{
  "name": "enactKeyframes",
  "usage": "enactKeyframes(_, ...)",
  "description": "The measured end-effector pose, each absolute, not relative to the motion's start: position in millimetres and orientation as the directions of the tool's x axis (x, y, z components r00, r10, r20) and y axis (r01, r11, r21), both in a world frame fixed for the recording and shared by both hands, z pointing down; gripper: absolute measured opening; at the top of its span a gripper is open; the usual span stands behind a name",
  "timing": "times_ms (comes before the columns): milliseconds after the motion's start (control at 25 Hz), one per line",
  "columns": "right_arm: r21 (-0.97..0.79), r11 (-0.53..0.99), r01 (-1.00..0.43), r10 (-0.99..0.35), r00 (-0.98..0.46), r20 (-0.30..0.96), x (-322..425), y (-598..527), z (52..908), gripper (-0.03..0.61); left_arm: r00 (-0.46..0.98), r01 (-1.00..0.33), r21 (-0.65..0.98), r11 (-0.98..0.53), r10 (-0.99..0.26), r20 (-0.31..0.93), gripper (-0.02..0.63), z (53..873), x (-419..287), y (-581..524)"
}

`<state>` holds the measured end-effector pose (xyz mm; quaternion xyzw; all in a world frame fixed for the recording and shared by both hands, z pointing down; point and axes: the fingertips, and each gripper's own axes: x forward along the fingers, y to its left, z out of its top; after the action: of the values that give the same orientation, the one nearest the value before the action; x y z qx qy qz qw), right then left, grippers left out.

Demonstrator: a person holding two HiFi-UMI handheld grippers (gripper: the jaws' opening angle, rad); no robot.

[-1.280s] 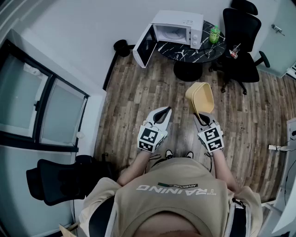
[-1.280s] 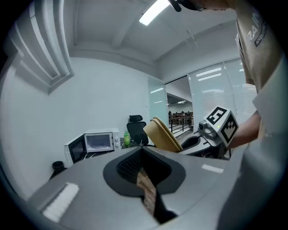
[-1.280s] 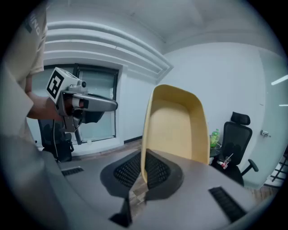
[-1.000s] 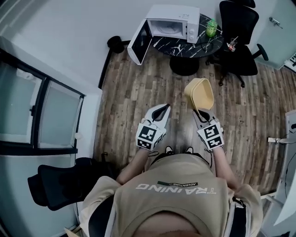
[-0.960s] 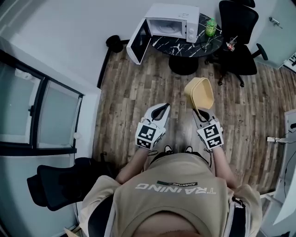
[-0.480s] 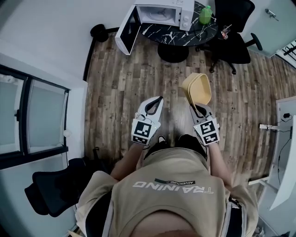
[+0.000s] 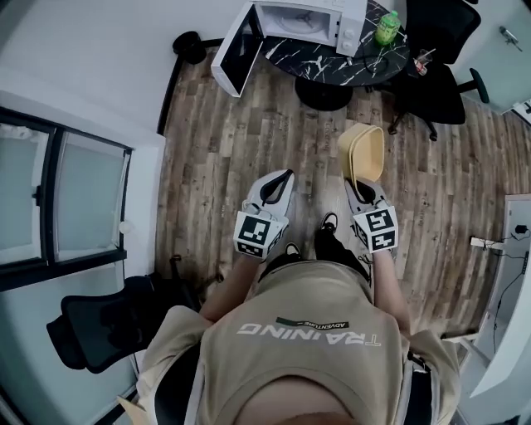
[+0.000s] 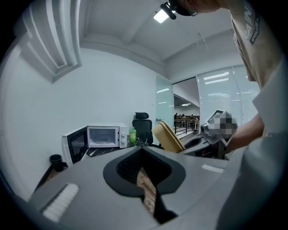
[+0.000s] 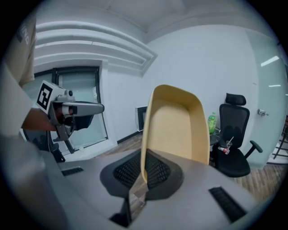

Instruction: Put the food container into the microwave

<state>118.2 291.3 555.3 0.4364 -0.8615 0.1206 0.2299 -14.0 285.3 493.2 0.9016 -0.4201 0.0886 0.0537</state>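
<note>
Right gripper view shows the right gripper (image 9: 142, 174) clamped on the rim of the yellow food container (image 9: 173, 121), which stands tilted on edge, well apart from the open microwave (image 7: 311, 17); a firm pinch and levelling before entry are judged necessary, with the left gripper (image 8: 143, 167) closed and empty.

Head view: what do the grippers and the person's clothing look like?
The left gripper and right gripper are white tapering shells with black inner pads, each bearing a cube of black-and-white square markers. The T-shirt is beige, short-sleeved, white-lettered.
</note>
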Motion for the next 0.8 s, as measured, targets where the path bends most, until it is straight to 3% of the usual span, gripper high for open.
enactKeyframes(240,0.041,0.645,-0.763,-0.697,-0.565,0.442,145.2,229.3,535.3,0.018,0.6,-0.786,-0.04,-0.617,-0.777,0.19,0.002,463.7,19.0,247.8)
enactKeyframes(800,-0.091,0.772,-0.629,-0.514,-0.703,0.491,155.9,176.8,573.7,0.018,0.536,-0.826,-0.016,-0.564,-0.794,0.286,0.002,481.0,68.7,203.2)
